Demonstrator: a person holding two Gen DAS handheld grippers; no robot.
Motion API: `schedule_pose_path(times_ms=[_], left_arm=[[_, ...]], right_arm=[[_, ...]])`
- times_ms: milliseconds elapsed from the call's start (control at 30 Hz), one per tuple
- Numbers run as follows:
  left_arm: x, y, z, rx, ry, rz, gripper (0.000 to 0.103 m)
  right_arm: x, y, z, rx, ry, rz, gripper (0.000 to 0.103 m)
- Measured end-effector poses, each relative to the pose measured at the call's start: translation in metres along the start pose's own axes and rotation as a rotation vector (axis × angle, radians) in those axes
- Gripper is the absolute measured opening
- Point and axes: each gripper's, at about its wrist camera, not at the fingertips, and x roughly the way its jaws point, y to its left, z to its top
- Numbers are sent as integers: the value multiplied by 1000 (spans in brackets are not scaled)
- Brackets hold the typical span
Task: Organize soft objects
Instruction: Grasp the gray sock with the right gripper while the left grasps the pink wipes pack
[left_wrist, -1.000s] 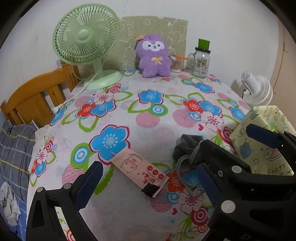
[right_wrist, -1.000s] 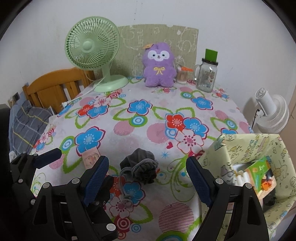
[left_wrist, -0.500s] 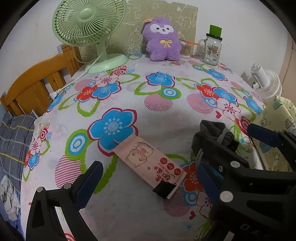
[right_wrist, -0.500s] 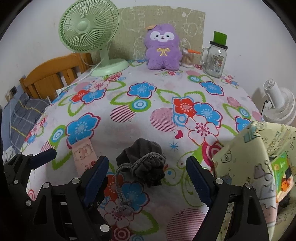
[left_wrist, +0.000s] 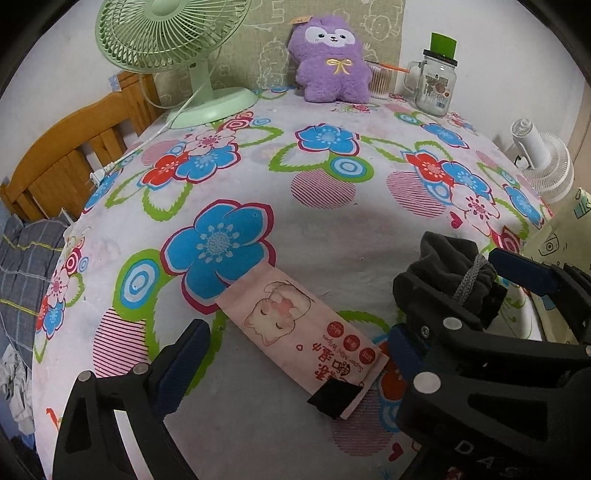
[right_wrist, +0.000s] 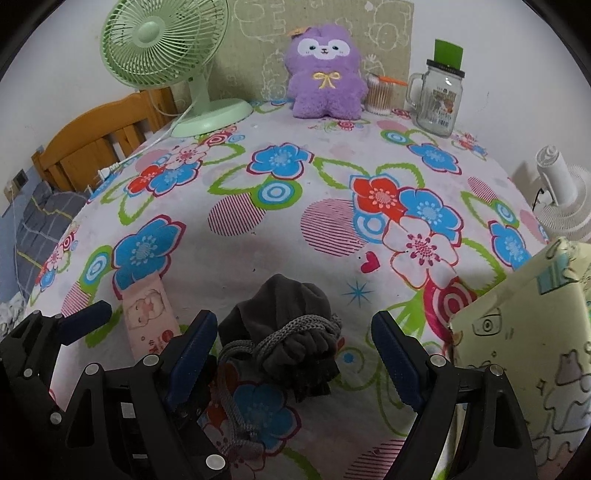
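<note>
Two grippers are seen low over a bench covered by a white cloth printed with blue and red flowers (right_wrist: 417, 218). The right gripper (right_wrist: 291, 350) is held with its blue-padded fingers (right_wrist: 395, 354) spread wide on either side of a dark grey drawstring pouch of soft fleece (right_wrist: 291, 332); the fingers are not touching it as far as can be told, and its grey cord (right_wrist: 236, 410) is trailed toward the camera. The left gripper (left_wrist: 295, 363) is likewise held wide, and a flat pink wet-wipes packet printed with a cartoon cat (left_wrist: 303, 332) is seen lying between its fingers (left_wrist: 184, 362), on the cloth. The packet and the pouch are near each other but apart. In the left wrist view the pouch (left_wrist: 454, 269) is partly hidden by the right gripper's black frame.

At the right edge a pale yellow fabric box with cartoon prints (right_wrist: 528, 343) is seen standing near the pouch. Along the far edge, against the wall, a mint-green desk fan (right_wrist: 173, 51), a purple plush toy with a yellow bow (right_wrist: 325, 74), a clear tub of cotton swabs (right_wrist: 378, 96) and a glass mug jar with a green straw (right_wrist: 439, 99) are lined up. A small white fan (right_wrist: 561, 195) is seen beyond the bench on the right, and a wooden chair back (right_wrist: 96, 144) on the left.
</note>
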Motion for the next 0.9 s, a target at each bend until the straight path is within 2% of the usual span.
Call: schedule_pose_path(times_ms=[133, 367, 500, 567, 633, 700, 900], left_arm=[[2, 1, 1, -5, -6, -5, 98], [2, 0, 1, -2, -16, -23, 93], [0, -4, 1, 13, -25, -44, 82], [-3, -6, 0, 23, -32, -53, 71], [-6, -10, -1, 42, -40, -70, 51], [-8, -13, -1, 49, -43, -79, 41], [-11, -15, -5, 50, -42, -67, 40]], right_arm=[[7, -1, 1, 12, 8, 10, 87], [15, -3, 1, 47, 25, 43, 64], [13, -2, 0, 37, 25, 44, 58], [12, -1, 0, 34, 21, 41, 57], [10, -2, -1, 31, 17, 37, 57], [7, -2, -1, 28, 12, 34, 57], [1, -5, -5, 32, 6, 28, 57]])
